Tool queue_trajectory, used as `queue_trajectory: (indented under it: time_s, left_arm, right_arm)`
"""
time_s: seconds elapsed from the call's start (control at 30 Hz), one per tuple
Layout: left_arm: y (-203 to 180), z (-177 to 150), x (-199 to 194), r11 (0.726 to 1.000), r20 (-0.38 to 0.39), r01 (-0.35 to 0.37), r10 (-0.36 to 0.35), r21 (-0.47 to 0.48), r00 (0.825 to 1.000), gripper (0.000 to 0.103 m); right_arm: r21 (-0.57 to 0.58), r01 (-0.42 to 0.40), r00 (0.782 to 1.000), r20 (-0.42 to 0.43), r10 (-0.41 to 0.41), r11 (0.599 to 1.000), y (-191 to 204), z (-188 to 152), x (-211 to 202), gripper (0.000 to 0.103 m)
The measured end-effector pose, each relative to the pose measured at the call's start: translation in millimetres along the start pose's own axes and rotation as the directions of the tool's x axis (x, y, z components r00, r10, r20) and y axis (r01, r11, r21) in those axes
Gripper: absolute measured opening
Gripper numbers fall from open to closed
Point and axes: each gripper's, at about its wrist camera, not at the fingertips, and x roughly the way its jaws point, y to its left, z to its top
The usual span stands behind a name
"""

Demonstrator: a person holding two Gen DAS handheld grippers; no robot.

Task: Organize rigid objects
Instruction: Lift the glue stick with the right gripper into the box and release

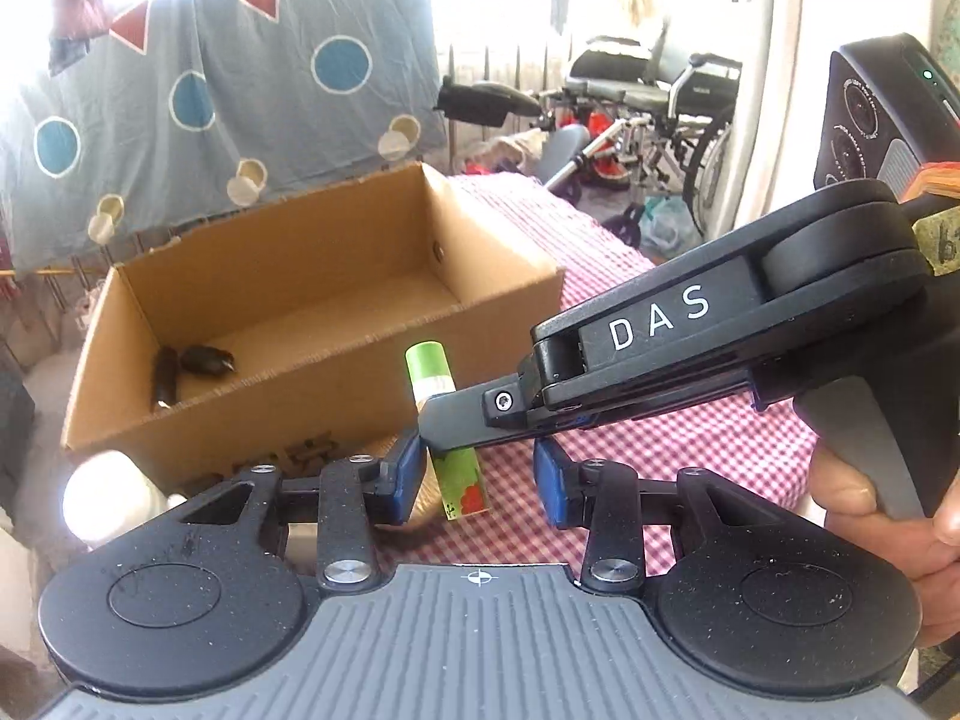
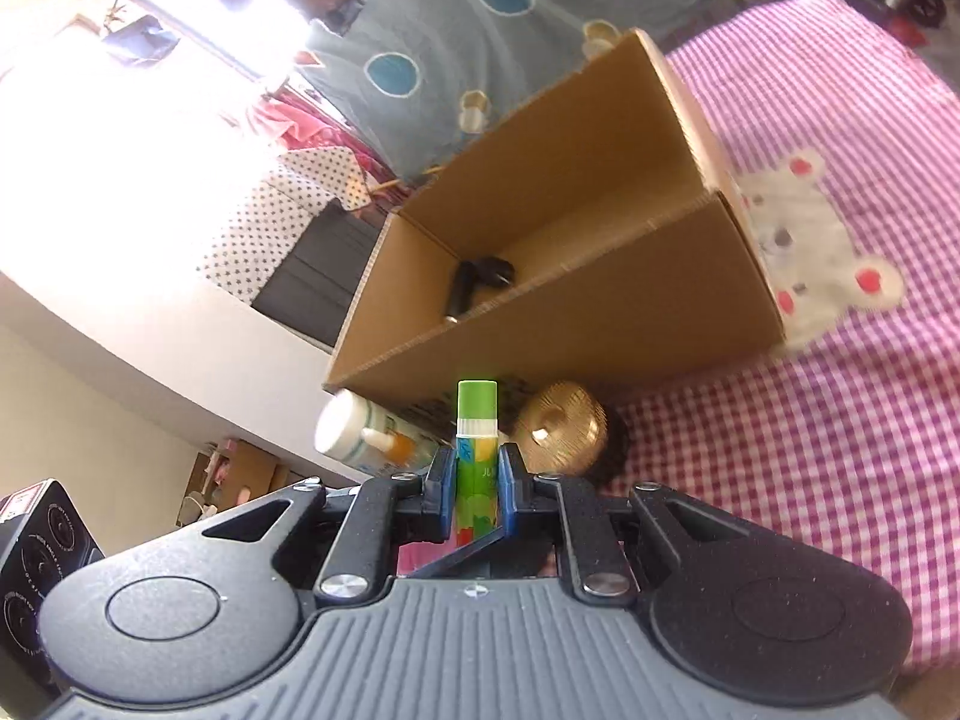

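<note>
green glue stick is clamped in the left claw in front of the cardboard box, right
Not quite: the green glue stick is clamped in the right claw, as the right wrist view shows. The left claw is open around it without gripping. It is indeed in front of the cardboard box.

A surface covered by a pink-checked cloth (image 2: 810,420) (a white bear motif is seen on it) carries a cardboard box (image 1: 336,396), a gold round object (image 2: 561,429) and a white bottle (image 2: 360,435).
</note>
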Motion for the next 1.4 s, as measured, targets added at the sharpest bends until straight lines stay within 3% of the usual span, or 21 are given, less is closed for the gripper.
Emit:
queue_trajectory:
  time_s: [0.23, 0.4, 0.53, 0.67, 0.87, 1.0, 1.13, 1.4]
  left_arm:
    - [53.7, 50.3, -2.5, 0.997, -0.010, -0.059, 0.059, -0.058, 0.998, 0.038]
    - [106.3, 68.8, 32.3, 0.988, -0.152, -0.059, 0.038, -0.140, 0.988, 0.038]
    - [142.9, 64.0, 64.7, 0.974, -0.287, -0.051, -0.014, -0.219, 0.958, 0.038]
    - [158.9, 55.6, 88.6, 0.971, -0.383, -0.072, -0.021, -0.230, 0.924, 0.038]
    - [173.8, 48.7, 101.7, 0.962, -0.466, -0.124, -0.004, -0.244, 0.885, 0.040]
    - [177.5, 51.0, 92.6, 0.958, -0.443, -0.129, 0.004, -0.254, 0.897, 0.049]
    - [173.8, 55.0, 79.1, 0.963, -0.403, -0.131, 0.026, -0.235, 0.915, 0.052]
    - [165.1, 68.8, 31.0, 0.965, -0.268, -0.106, 0.039, -0.239, 0.963, 0.056]
  right_arm:
    - [-0.092, -0.077, 0.997, -0.030, 0.075, 0.993, 45.1, 64.4, 40.8, 0.017]
    - [-0.046, -0.084, 0.986, -0.151, 0.077, 0.995, 44.1, 103.5, 103.8, 0.017]
    - [0.057, -0.075, 0.958, -0.272, 0.087, 0.996, 23.1, 115.0, 152.4, 0.017]
    - [0.137, -0.030, 0.924, -0.374, 0.080, 0.990, 3.7, 113.6, 192.2, 0.017]
    - [0.235, 0.015, 0.874, -0.475, 0.101, 0.972, -12.2, 112.4, 230.3, 0.018]
    - [0.293, 0.021, 0.869, -0.478, 0.127, 0.956, -18.9, 114.1, 240.6, 0.023]
    - [0.307, 0.017, 0.881, -0.454, 0.131, 0.951, -21.0, 111.7, 234.3, 0.042]
    - [0.314, -0.056, 0.922, -0.349, 0.170, 0.948, -14.7, 111.8, 187.5, 0.043]
